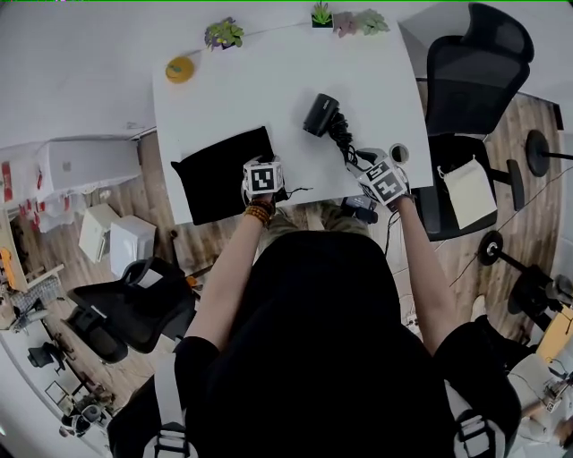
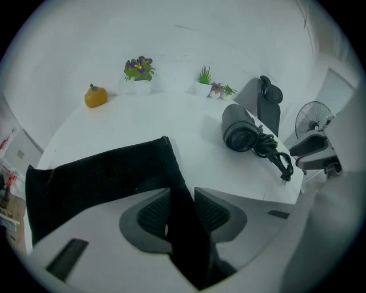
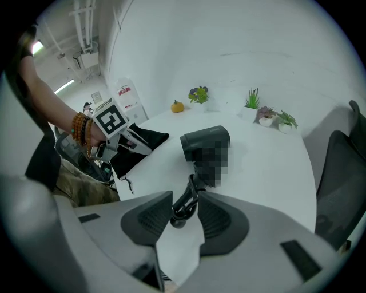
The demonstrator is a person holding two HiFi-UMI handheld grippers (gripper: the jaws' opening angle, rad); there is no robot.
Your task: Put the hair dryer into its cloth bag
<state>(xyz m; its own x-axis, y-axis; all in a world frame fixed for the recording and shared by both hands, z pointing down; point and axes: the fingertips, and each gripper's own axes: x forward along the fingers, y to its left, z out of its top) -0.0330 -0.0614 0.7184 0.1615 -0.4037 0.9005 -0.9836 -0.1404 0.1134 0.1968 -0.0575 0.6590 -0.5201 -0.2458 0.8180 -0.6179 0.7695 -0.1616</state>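
The black hair dryer point(image 1: 320, 114) point(image 2: 240, 127) point(image 3: 206, 143) lies on the white table point(image 1: 224, 98), its coiled cord point(image 1: 343, 139) trailing toward the near right edge. My right gripper point(image 1: 383, 182) point(image 3: 186, 214) is shut on that cord point(image 3: 184, 203) at the table's front edge. The black cloth bag point(image 1: 219, 170) point(image 2: 97, 177) point(image 3: 137, 143) lies flat at the near left. My left gripper point(image 1: 263, 179) point(image 2: 182, 206) stands over the bag's right edge. Its jaws are apart, with the cloth between them.
An orange pepper-shaped ornament point(image 1: 180, 69) point(image 2: 95, 96) and small potted plants point(image 1: 224, 34) point(image 1: 322, 13) line the table's far edge. A black office chair point(image 1: 474, 80) stands at the right, another point(image 1: 134, 304) at the lower left. A fan point(image 2: 313, 117) stands beyond the table.
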